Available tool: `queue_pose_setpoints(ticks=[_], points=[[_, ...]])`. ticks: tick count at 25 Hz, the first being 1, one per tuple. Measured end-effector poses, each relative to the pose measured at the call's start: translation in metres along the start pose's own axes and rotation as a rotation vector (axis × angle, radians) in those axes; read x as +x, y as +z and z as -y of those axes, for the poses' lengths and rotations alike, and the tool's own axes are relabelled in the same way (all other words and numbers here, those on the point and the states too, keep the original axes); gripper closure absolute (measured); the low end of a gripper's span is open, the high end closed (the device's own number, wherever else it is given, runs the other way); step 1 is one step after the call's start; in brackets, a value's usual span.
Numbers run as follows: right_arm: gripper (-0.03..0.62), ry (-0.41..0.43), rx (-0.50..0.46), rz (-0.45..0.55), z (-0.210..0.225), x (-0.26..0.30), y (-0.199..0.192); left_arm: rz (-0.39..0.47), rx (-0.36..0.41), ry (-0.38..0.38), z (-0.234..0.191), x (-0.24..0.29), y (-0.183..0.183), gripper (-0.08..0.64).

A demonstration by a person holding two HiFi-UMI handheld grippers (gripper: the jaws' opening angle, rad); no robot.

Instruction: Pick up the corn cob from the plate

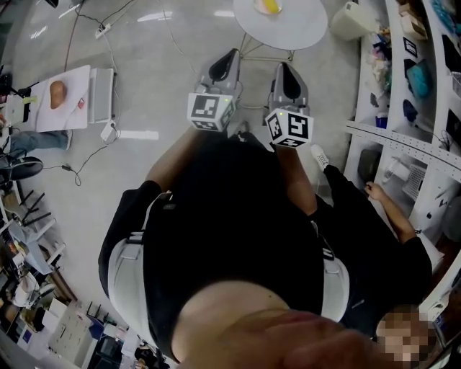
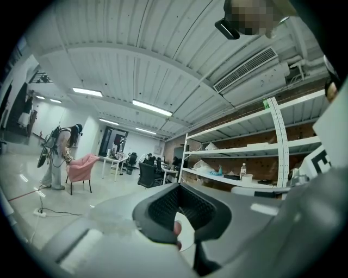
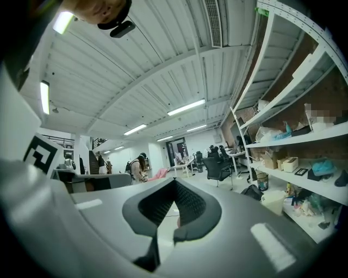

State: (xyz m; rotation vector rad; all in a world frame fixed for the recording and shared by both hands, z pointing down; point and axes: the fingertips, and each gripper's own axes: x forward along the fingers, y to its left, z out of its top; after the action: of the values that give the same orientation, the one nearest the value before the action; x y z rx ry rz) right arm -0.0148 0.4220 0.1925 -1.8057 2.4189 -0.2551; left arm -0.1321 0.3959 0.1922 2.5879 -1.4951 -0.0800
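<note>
Corn cob (image 1: 269, 6) was seen as a yellow shape on the round white tabletop (image 1: 302, 29) at the top edge of the head view, well apart from both tools. Side by side over the floor, the left tool (image 1: 232, 52) and the right tool (image 1: 283, 65) were held level and pointed toward it, each with jaws closed together on nothing. Black-and-white square markers were carried on their cubes. Labels on the shelf (image 1: 403, 140) goods were too small to be read.
</note>
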Motion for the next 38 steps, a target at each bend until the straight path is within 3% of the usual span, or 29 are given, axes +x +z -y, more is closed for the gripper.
queue_pose_setpoints(ticks=[38], points=[[0.584, -0.124, -0.004, -0.025, 0.024, 0.196, -0.01, -0.048, -0.031, -0.152, -0.117, 0.166, 0.008, 0.555]])
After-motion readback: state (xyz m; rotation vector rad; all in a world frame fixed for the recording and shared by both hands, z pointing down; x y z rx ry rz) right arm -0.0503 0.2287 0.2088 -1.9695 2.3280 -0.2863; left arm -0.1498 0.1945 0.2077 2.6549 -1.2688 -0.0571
